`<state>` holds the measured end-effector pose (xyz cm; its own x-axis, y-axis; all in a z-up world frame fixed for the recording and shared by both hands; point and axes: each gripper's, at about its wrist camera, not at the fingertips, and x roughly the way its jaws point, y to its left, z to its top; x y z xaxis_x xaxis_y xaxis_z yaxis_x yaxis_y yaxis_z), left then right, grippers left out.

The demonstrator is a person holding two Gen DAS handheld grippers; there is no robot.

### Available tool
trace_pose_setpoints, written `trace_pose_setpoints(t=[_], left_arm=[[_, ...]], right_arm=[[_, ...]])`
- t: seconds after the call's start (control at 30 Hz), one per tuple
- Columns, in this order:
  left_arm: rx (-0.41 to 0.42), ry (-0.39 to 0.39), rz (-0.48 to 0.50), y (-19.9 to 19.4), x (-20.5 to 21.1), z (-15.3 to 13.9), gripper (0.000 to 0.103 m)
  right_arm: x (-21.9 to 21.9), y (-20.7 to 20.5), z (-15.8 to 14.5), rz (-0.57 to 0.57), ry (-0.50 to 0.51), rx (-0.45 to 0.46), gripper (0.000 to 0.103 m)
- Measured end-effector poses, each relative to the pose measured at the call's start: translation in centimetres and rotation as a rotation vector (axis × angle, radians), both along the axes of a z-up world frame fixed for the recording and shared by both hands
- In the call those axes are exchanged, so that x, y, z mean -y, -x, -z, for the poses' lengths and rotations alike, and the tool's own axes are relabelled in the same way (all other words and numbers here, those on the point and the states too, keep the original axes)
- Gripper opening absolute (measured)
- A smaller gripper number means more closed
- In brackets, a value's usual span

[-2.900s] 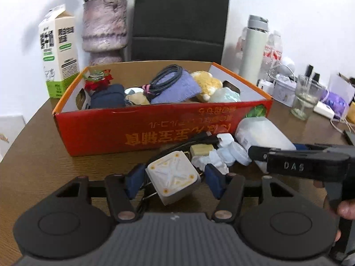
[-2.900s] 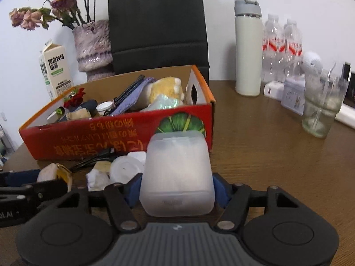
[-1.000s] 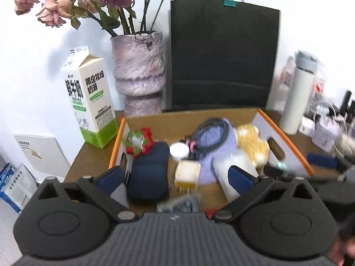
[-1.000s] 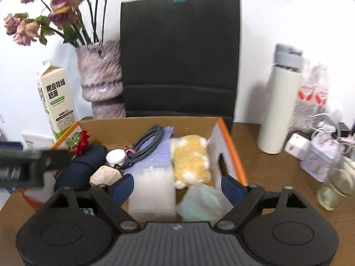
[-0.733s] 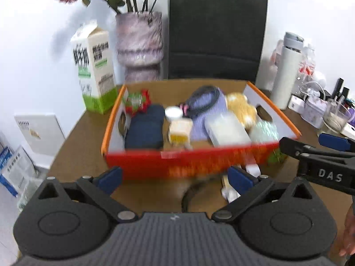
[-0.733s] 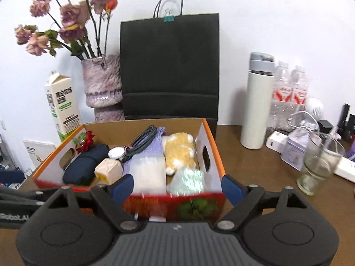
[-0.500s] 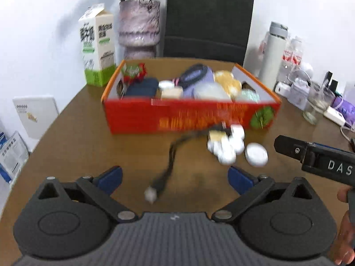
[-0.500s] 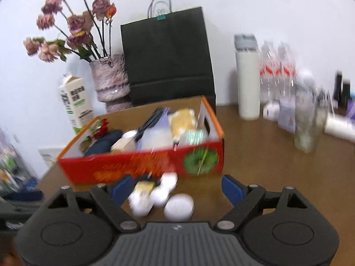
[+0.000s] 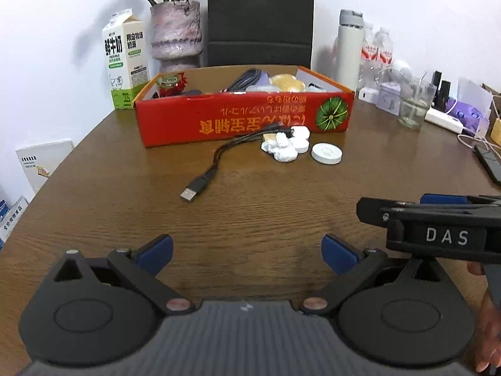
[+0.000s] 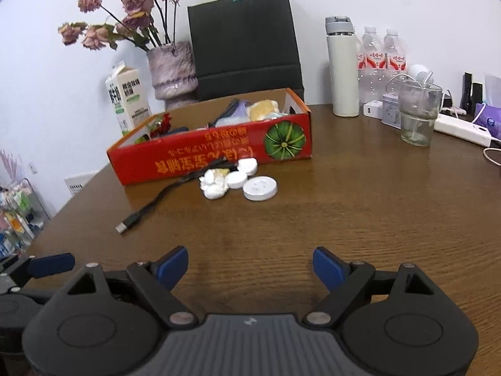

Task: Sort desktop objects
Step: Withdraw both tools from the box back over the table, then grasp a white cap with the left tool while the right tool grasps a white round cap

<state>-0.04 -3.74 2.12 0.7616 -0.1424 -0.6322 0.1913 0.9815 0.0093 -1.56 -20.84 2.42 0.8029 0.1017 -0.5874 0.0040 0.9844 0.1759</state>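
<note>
A red cardboard box (image 9: 244, 119) (image 10: 213, 153) holds several sorted items on the brown table. In front of it lie a black USB cable (image 9: 216, 166) (image 10: 150, 203), a white round disc (image 9: 326, 153) (image 10: 260, 188), white crumpled bits (image 9: 281, 150) (image 10: 214, 185) and small white caps (image 9: 299, 134) (image 10: 242, 172). My left gripper (image 9: 247, 252) is open and empty, low over the table's near side. My right gripper (image 10: 250, 266) is open and empty, also well short of the items; it shows at the right of the left wrist view (image 9: 438, 219).
Behind the box stand a milk carton (image 9: 125, 59), a vase of dried flowers (image 9: 175, 31), a black paper bag (image 9: 260, 15) and a white flask (image 9: 349, 50). Water bottles (image 10: 380, 62), a glass (image 10: 418, 112), a power strip (image 10: 460, 128) and a phone (image 9: 488, 163) crowd the right.
Both grippers let go of their items in the box, then pulled back and down from over the box to the table's near side. Both stay open.
</note>
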Motion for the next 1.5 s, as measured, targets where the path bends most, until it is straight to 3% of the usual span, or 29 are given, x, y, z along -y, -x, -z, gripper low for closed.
trace_pose_setpoints(t=[0.4,0.57,0.63,0.77,1.07,1.1,1.17,1.23,1.5], left_arm=[[0.007,-0.013,0.019,-2.5,0.3,0.2,0.103],[0.021,-0.073,0.047,-5.2,1.3,-0.4,0.094],[0.010,-0.087,0.061,-6.4,1.4,-0.6,0.083],[-0.018,0.010,0.095,-8.7,0.5,-1.1,0.082],[-0.087,0.156,0.157,-14.7,2.8,-1.2,0.079],[-0.104,0.162,0.163,-15.2,3.2,-0.8,0.073],[-0.141,0.184,0.172,-16.1,3.7,0.0,0.056],[-0.186,0.208,0.179,-16.8,4.1,0.9,0.025],[-0.080,0.223,0.139,-13.0,2.2,-1.8,0.019]], right_arm=[[0.4,-1.9,0.2,-0.002,0.015,-0.006,0.084],[1.2,-4.3,-0.1,-0.012,0.049,0.011,0.080],[1.4,-5.7,-0.2,-0.024,0.102,0.010,0.080],[2.1,-8.5,0.2,-0.072,0.165,-0.013,0.072],[1.4,-13.0,1.7,-0.191,0.126,-0.052,0.060],[1.2,-13.2,1.8,-0.200,0.131,-0.046,0.058],[1.1,-13.3,1.8,-0.219,0.135,-0.031,0.039],[1.4,-13.3,1.8,-0.210,0.129,-0.028,0.037],[3.7,-11.5,0.5,-0.136,0.077,0.056,0.037]])
